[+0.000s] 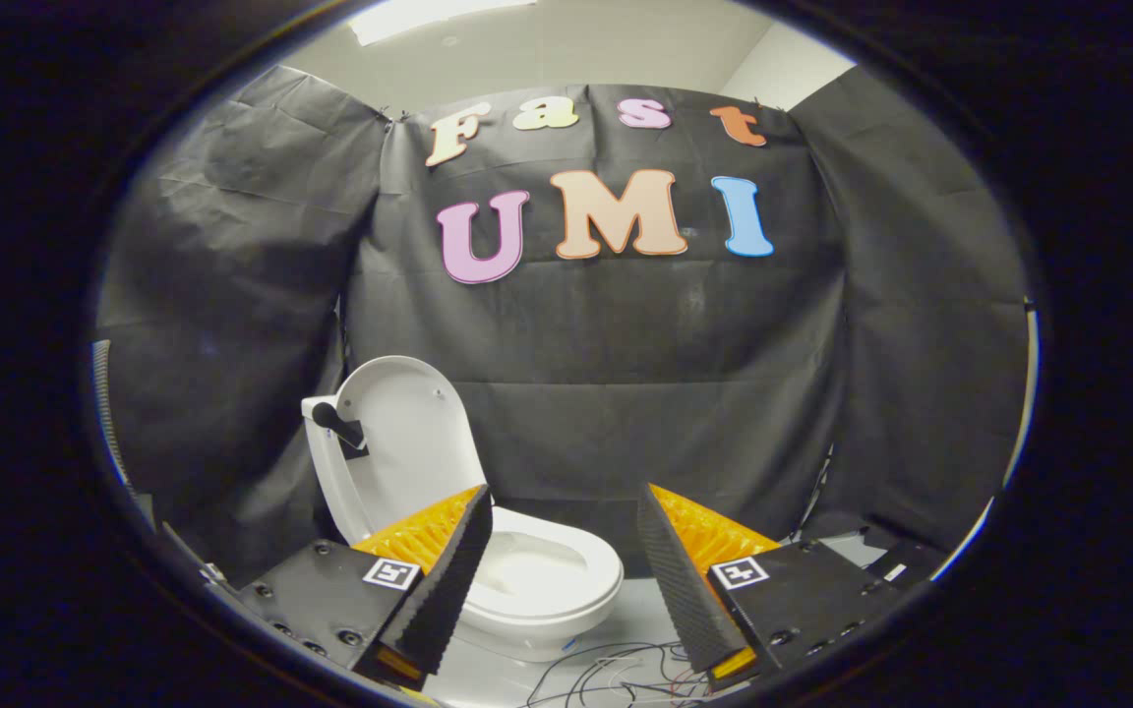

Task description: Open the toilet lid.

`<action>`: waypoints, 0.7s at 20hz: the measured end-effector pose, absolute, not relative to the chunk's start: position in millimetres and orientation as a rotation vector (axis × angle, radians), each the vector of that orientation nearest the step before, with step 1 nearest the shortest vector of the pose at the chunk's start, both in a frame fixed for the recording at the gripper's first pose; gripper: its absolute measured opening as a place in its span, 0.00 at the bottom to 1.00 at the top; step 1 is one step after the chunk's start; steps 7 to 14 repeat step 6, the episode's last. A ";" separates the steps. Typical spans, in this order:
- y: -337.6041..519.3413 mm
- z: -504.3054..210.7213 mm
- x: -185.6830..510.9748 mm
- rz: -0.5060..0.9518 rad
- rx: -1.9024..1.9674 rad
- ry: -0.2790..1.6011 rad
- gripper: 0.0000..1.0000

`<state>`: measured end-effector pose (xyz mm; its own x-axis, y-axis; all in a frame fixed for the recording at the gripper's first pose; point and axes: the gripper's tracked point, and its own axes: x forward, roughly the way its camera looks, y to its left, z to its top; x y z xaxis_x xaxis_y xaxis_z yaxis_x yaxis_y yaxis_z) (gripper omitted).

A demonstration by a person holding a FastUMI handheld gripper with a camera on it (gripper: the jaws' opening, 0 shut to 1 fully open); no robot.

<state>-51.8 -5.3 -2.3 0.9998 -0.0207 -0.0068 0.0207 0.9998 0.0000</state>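
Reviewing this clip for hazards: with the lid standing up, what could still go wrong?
The lid leans upright with nothing visibly holding it, so it may drop back onto the bowl. The gripper is open and empty, and loose cables on the floor below could snag it if lowered.

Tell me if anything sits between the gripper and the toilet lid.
Nothing visible does. The toilet lid already stands raised against the tank, beyond the open gripper, whose fingers hold nothing. The toilet bowl lies between and just past them; loose wires lie on the floor below.
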 end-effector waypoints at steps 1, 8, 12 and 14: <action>-5.1 -2.1 -51.8 -0.021 0.000 0.007 0.92; -5.2 -2.5 -52.1 -0.021 0.000 0.007 0.92; -5.2 -2.5 -52.1 -0.021 0.000 0.007 0.92; -5.2 -2.5 -52.1 -0.021 0.000 0.007 0.92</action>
